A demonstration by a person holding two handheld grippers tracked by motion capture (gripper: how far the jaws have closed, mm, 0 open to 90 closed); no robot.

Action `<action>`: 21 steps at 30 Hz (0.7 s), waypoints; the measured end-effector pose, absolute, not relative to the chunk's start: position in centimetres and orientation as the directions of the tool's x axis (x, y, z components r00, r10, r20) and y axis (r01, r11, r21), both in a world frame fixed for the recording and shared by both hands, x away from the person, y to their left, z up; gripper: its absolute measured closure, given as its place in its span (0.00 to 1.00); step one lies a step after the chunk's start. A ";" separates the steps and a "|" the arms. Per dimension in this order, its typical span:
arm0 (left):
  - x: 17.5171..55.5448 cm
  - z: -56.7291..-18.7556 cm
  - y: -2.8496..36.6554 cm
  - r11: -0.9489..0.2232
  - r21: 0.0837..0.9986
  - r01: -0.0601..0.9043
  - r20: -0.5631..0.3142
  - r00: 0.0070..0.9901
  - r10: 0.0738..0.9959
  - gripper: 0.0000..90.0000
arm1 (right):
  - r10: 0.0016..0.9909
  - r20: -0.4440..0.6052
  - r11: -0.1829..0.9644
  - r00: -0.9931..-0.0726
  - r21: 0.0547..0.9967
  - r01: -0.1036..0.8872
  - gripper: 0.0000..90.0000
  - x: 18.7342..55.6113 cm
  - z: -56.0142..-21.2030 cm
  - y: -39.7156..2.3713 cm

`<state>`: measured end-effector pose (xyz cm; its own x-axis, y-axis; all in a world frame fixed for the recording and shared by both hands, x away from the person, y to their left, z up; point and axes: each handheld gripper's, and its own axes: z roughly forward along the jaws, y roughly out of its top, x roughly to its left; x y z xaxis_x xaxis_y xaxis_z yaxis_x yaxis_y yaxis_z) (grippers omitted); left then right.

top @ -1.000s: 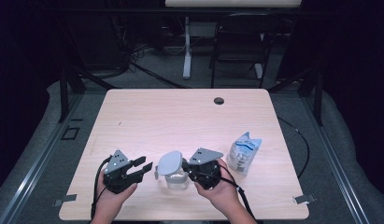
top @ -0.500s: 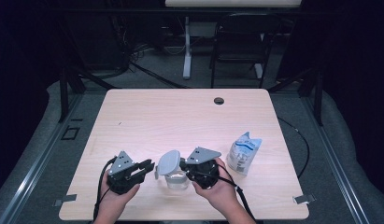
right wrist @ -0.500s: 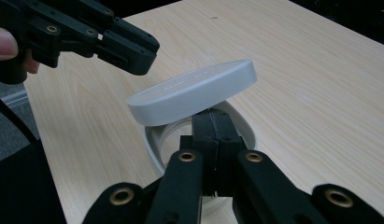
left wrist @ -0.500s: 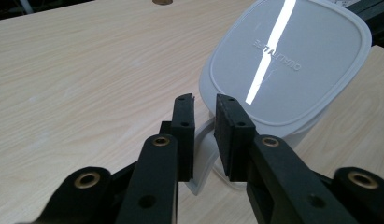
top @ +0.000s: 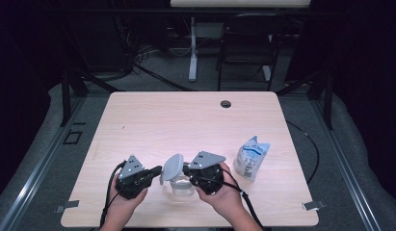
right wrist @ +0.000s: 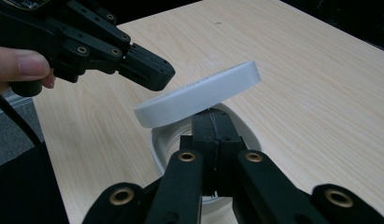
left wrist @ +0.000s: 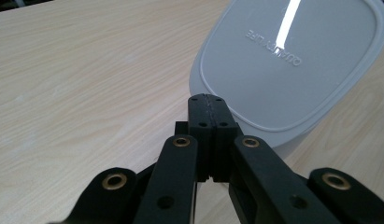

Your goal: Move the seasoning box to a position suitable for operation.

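Lid removal looks about halfway done, judging by how things lie: the grey cover stands tilted, its far-left edge lifted, over the clear tub, so the seal seems broken but the lid is neither carried away nor set down. What appears left is to lift it clear and place it on the table.

The left gripper has just been closing, and in its own view the jaws meet pad to pad at the lid's near rim; whether a thin lip is caught between them I cannot tell. The right gripper is fully closed too, its tips at the tub's near wall, apparently pinching the rim, though the lid hides the contact.

The tub sits near the table's near edge, slightly left of centre, between the two hands. The lid is pale grey, a rounded rectangle with a raised border and embossed lettering on top. The tub is see-through with a white rim and seems empty. A white and blue pouch stands to the right, well apart.
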<state>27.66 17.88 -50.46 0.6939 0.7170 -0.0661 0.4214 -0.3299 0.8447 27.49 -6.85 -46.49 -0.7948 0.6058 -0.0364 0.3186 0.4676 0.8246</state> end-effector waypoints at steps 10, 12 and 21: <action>27.8 -51.1 17.6 -0.375 0.824 0.424 -0.038 0.702 0.711 1.00 | 0.603 -0.034 0.460 -0.797 0.831 0.313 1.00 27.5 -46.4 -6.6; 27.8 -51.2 17.5 -0.394 0.819 0.418 -0.019 0.705 0.709 1.00 | 0.604 -0.037 0.463 -0.796 0.829 0.313 1.00 27.5 -46.4 -6.5; 28.0 -51.4 17.6 -0.415 0.808 0.417 -0.007 0.711 0.703 1.00 | 0.608 -0.041 0.462 -0.793 0.830 0.312 1.00 27.5 -46.2 -6.5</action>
<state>27.99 17.61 -51.39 0.7115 0.7027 -0.0067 0.4175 -0.4150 0.8084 27.54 -6.55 -46.24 -0.7932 0.6076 -0.0406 0.3116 0.4623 0.8302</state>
